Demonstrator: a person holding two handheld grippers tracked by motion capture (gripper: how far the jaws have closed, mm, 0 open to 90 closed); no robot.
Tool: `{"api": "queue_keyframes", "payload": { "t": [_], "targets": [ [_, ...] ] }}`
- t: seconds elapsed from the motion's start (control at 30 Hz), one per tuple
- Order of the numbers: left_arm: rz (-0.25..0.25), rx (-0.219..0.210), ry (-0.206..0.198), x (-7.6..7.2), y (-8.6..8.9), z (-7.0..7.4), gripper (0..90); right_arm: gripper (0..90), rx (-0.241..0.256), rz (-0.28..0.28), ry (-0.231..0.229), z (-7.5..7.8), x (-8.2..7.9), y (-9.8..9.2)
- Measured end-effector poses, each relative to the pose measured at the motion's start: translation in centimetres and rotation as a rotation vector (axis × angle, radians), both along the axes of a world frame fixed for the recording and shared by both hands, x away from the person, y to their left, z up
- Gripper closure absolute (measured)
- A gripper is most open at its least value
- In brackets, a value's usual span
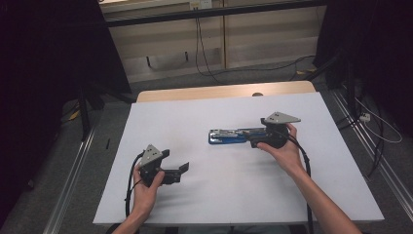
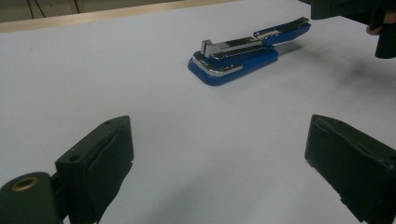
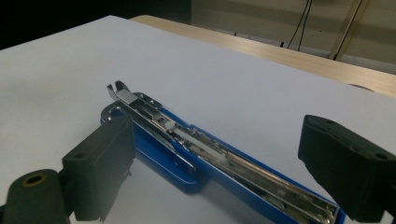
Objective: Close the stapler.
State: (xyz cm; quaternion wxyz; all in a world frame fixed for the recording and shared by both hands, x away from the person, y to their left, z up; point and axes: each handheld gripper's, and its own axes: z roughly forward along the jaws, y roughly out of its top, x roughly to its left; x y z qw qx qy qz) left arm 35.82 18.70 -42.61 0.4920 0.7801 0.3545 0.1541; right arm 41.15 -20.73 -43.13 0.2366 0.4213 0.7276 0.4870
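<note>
blue stapler point(image 1: 234, 136) between spread right claw point(image 3: 219, 177) jaws.

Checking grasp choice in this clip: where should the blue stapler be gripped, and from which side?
Grip the blue stapler across its long narrow sides near the back end, coming from the right gripper side. It lies flat with its top open, metal channel exposed, so the sides probably offer the firmest hold.

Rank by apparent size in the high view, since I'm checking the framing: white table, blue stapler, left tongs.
1. white table, by far the largest.
2. blue stapler.
3. left tongs; slightly shorter, though partly hidden by the hand, so this ranking is unsure.
</note>
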Motion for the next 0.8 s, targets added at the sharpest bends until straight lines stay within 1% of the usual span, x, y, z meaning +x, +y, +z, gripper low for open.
{"api": "queue_keyframes", "payload": {
  "t": [0.07,0.13,0.2,0.3,0.33,0.37,0.53,0.6,0.67,0.7,0.77,0.8],
  "targets": [
    [-0.008,-0.006,0.002,0.2,-0.2,-0.1,7.8,10.9,-0.002,-0.005,0.004,-0.2,-0.2,-0.2],
    [-0.008,0.003,0.007,0.5,-0.6,-0.1,7.6,10.9,-0.002,-0.011,0.006,-0.2,-0.3,-0.4],
    [-0.020,-0.001,0.009,0.7,-0.9,-0.2,7.3,11.0,0.007,-0.017,0.007,-0.2,-0.4,-0.6],
    [-0.026,-0.002,0.008,1.1,-1.3,-0.1,7.0,13.1,0.004,-0.016,0.000,-0.2,-0.6,-0.7],
    [-0.027,-0.002,0.004,1.3,-1.6,-0.1,7.0,14.2,-0.003,-0.015,-0.003,-0.2,-0.7,-0.7],
    [-0.028,-0.004,0.003,1.4,-1.8,0.0,7.0,15.2,-0.021,-0.012,-0.014,-0.1,-0.9,-0.7],
    [-0.049,0.006,-0.001,2.3,-2.9,0.0,7.0,15.4,-0.013,-0.005,-0.012,-0.1,-1.4,-0.8],
    [-0.048,0.010,-0.002,2.6,-3.3,-0.1,7.0,16.2,-0.007,-0.007,-0.010,-0.2,-1.6,-1.0],
    [-0.053,0.016,0.000,2.9,-3.7,-0.1,6.8,19.8,0.000,-0.006,-0.008,-0.3,-1.8,-1.1],
    [-0.053,0.010,-0.001,3.1,-4.0,-0.2,6.7,21.8,-0.003,-0.005,-0.010,-0.4,-1.9,-1.2],
    [-0.056,0.013,-0.003,3.4,-4.5,-0.2,6.5,30.3,0.002,0.003,-0.010,-0.5,-2.0,-1.4],
    [-0.059,0.016,-0.005,3.5,-4.7,-0.2,5.8,30.5,0.000,0.009,-0.010,-0.6,-2.1,-1.5]
  ]
}}
